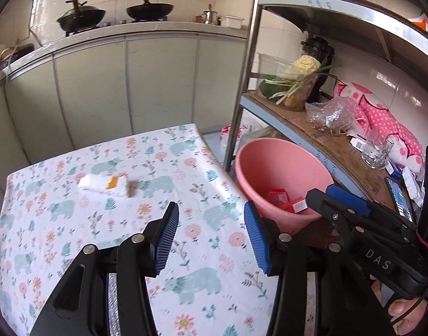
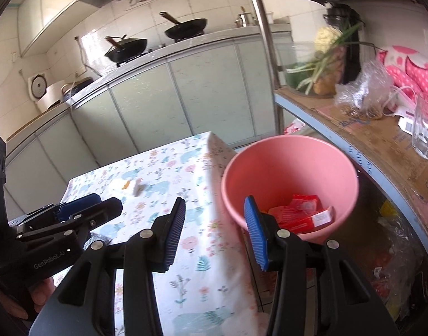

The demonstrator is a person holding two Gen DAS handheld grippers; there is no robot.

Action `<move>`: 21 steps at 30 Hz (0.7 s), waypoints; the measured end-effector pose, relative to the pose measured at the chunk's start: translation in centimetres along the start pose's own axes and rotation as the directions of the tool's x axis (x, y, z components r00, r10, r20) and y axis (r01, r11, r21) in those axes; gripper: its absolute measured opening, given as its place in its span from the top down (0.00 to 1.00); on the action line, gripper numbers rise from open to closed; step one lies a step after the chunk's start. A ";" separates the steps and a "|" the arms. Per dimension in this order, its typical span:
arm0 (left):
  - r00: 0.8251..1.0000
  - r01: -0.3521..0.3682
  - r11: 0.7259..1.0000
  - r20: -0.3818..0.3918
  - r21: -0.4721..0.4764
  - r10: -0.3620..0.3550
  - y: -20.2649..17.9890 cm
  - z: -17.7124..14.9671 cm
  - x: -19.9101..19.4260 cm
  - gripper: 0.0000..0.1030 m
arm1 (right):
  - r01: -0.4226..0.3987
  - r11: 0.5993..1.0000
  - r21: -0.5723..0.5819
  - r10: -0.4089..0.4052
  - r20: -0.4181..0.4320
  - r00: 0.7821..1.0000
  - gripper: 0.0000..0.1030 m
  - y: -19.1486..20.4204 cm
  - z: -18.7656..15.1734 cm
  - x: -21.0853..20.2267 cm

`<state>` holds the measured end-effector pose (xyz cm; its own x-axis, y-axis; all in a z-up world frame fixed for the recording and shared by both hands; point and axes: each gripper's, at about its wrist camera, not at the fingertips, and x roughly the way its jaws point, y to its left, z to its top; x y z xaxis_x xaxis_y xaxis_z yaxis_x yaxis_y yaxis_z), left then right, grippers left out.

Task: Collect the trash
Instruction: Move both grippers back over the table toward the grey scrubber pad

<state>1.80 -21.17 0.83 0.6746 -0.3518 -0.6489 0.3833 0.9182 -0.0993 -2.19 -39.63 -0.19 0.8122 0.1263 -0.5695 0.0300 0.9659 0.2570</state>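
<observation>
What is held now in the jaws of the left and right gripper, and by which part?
Nothing is held. The left gripper and the right gripper both stand open with empty jaws.

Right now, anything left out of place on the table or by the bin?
One white-and-orange wrapper lies on the floral tablecloth, outside the pink bin that holds red wrappers. Both grippers, left and right, are open and empty.

My black matt plastic tool (image 1: 211, 235) has ribbed blue rubbery pads (image 1: 169, 238). The worktop wears a smooth floral printed cloth (image 1: 124, 168), the pink plastic bucket (image 2: 286, 162) looks satiny, and the shiny steel rack shelf (image 1: 339, 151) carries rough brown cardboard.
</observation>
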 end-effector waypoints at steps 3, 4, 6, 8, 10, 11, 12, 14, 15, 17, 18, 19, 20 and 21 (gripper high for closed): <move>1.000 -0.023 0.999 -0.003 -0.024 0.022 1.1 -0.6 -1.0 0.54 | -0.016 1.000 -0.017 0.015 -0.007 1.000 0.56 1.2 -0.4 -0.2; 1.000 -0.030 0.999 -0.005 -0.030 0.030 1.4 -0.9 -1.3 0.54 | -0.020 1.000 -0.021 0.020 -0.009 1.000 0.56 1.6 -0.6 -0.2; 0.999 -0.043 0.998 -0.006 -0.037 0.043 1.9 -1.4 -1.9 0.54 | -0.032 0.999 -0.028 0.032 -0.019 0.999 0.56 2.3 -0.9 -0.1; 0.998 -0.057 0.997 -0.009 -0.047 0.056 2.6 -2.0 -2.5 0.54 | -0.048 0.998 -0.042 0.047 -0.031 0.998 0.56 3.2 -1.2 -0.1; 0.998 -0.068 0.996 -0.016 -0.058 0.068 3.2 -2.5 -2.9 0.54 | -0.061 0.997 -0.057 0.058 -0.042 0.997 0.56 3.9 -1.5 0.1; 0.997 -0.072 0.995 -0.018 -0.063 0.071 3.5 -2.8 -3.1 0.54 | -0.066 0.996 -0.062 0.063 -0.047 0.997 0.56 4.2 -1.6 0.2; 0.997 -0.078 0.995 -0.020 -0.069 0.077 3.8 -3.0 -3.2 0.53 | -0.071 0.995 -0.066 0.068 -0.050 0.996 0.56 4.5 -1.7 0.2; 0.996 -0.088 0.993 -0.027 -0.083 0.087 4.3 -3.4 -3.5 0.54 | -0.080 0.994 -0.075 0.076 -0.056 0.996 0.56 5.0 -1.9 0.2; 0.996 -0.091 0.992 -0.029 -0.090 0.089 4.5 -3.6 -3.6 0.54 | -0.084 0.993 -0.079 0.080 -0.059 0.995 0.56 5.2 -2.0 0.2; 0.995 -0.097 0.990 -0.034 -0.099 0.094 4.8 -3.8 -3.7 0.54 | -0.089 0.993 -0.083 0.084 -0.065 0.994 0.56 5.6 -2.2 0.3; 0.995 -0.100 0.990 -0.037 -0.102 0.097 4.9 -3.9 -3.7 0.54 | -0.090 0.992 -0.084 0.085 -0.067 0.994 0.56 5.8 -2.3 0.3; 0.994 -0.101 0.989 -0.039 -0.104 0.098 5.1 -4.0 -3.8 0.54 | -0.092 0.992 -0.085 0.086 -0.070 0.994 0.56 5.9 -2.4 0.4; 0.994 -0.103 0.989 -0.041 -0.106 0.099 5.1 -4.1 -3.8 0.54 | -0.094 0.992 -0.086 0.087 -0.072 0.994 0.56 6.0 -2.4 0.4; 0.994 -0.105 0.989 -0.044 -0.108 0.101 5.2 -4.2 -3.8 0.54 | -0.095 0.992 -0.087 0.089 -0.073 0.993 0.56 6.1 -2.5 0.4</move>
<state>-1.42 -14.26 -0.38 0.6817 -0.2491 -0.6879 0.2400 0.9644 -0.1113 -3.13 -33.13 -0.78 0.7667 0.2276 -0.6003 -0.0980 0.9656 0.2410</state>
